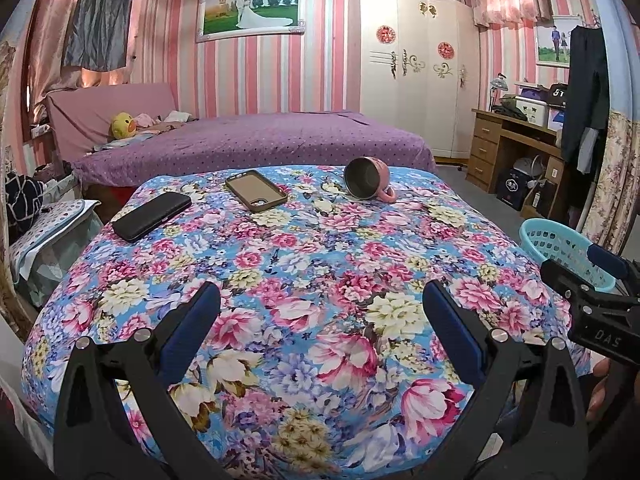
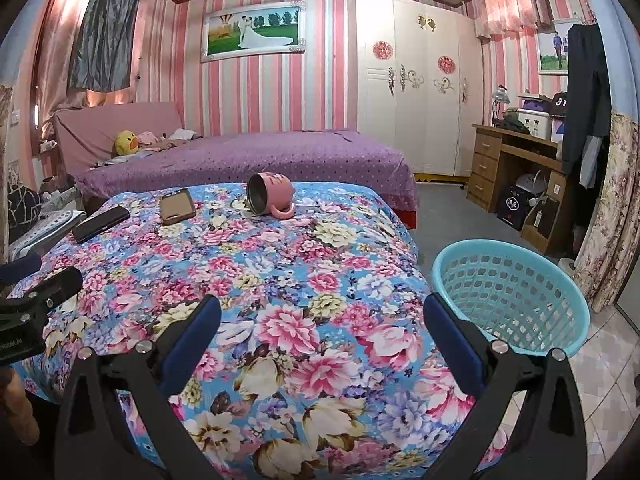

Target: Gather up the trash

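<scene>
Pink mug point(image 2: 271, 195) tipped on its side at the far end of the floral cloth point(image 2: 280, 300), mouth facing back this way, handle touching the cloth. Just left of it, a brown phone case point(image 2: 178, 206) lying flat, and further left near the edge, a black phone point(image 2: 100, 223). Nothing else on the cloth that reads as trash – at least not from either view.

Teal basket point(image 2: 508, 300) just off the cloth's right side, down on the floor, looks empty inside.

Left gripper point(image 1: 320, 332) spread wide over the near part of the cloth, blue pads point(image 1: 454, 326) well apart, grasping nothing. Right gripper point(image 2: 322, 334) same deal – gaping, nothing between the pads, right finger near the basket rim.

Beyond the cloth: purple bed point(image 2: 248, 160) with a yellow duck plush point(image 2: 127, 143) by the headboard, white wardrobe point(image 2: 416, 92), wooden desk point(image 2: 516, 168) off to the right.
</scene>
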### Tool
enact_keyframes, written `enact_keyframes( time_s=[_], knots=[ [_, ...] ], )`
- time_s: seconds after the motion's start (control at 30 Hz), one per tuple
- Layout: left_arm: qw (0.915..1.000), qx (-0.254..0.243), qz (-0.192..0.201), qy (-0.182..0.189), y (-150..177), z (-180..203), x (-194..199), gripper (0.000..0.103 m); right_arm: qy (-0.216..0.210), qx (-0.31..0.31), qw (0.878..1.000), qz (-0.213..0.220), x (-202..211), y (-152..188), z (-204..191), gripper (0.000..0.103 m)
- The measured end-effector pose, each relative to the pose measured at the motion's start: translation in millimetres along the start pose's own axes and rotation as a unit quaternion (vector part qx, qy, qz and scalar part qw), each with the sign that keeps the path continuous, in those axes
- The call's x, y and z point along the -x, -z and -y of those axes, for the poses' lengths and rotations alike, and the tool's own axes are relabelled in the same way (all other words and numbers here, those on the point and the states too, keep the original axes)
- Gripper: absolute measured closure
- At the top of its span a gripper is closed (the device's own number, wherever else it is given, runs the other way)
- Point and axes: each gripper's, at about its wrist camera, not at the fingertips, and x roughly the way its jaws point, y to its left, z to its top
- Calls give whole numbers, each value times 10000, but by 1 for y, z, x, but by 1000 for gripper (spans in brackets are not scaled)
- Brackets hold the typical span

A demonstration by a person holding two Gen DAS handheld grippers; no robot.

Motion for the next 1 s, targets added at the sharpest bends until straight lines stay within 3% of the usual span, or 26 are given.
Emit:
enact_keyframes(
  time_s=[1.0],
  knots=[
    [10000,-21,52,10,-2,0,0,5,8,149,9996,246,9,-2,-8,4]
  ],
)
